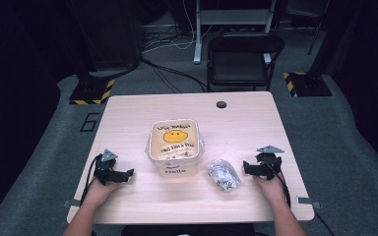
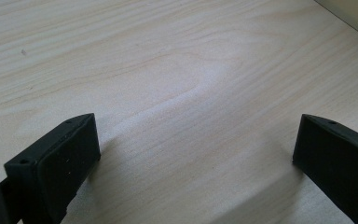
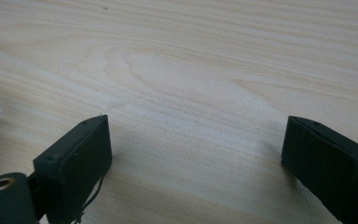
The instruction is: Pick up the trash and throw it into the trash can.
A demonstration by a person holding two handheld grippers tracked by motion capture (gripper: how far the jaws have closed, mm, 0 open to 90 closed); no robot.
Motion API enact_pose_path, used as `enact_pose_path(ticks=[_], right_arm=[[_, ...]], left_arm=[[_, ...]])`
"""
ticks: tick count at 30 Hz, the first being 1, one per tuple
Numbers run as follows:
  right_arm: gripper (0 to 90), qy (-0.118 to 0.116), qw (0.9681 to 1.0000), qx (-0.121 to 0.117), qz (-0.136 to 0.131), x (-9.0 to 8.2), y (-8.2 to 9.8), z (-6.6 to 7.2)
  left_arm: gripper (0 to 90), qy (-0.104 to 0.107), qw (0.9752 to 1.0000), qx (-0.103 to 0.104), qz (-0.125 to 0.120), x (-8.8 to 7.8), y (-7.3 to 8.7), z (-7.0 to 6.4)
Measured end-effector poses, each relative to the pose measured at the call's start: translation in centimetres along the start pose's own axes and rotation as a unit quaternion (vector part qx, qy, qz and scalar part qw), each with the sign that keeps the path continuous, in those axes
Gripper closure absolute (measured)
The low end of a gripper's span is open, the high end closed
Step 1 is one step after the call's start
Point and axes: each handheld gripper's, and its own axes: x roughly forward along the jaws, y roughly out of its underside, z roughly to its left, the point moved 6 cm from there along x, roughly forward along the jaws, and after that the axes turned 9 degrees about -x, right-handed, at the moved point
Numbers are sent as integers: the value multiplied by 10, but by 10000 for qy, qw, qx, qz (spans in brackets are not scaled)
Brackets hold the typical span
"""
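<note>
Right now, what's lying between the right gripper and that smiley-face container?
In the high view, a small clear plastic bag lies on the table between the right gripper and the container.

my light wooden table (image 1: 128,118), square smiley-face tub (image 1: 173,147) at its middle, clear crinkly bag (image 1: 222,175) just right of the tub
</note>
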Motion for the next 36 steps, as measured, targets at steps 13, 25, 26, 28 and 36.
enact_pose_path(ticks=[13, 25, 26, 28, 36], right_arm=[[144, -62, 10000, -39, 65, -3, -1, -2], [186, -132, 9998, -101, 120, -5, -1, -1], [193, -94, 9997, -90, 224, -6, -2, 0], [219, -67, 9995, -150, 264, -7, -3, 0], [274, -215, 9993, -141, 279, -12, -5, 1]], left_arm=[[4, 0, 10000, -1, 1, 0, 0, 0], [3, 7, 10000, 5, 33, 0, 0, 0], [3, -6, 10000, -4, 6, 0, 0, 0], [3, 1, 10000, 5, 31, 0, 0, 0], [3, 0, 10000, 4, 27, 0, 0, 0]])
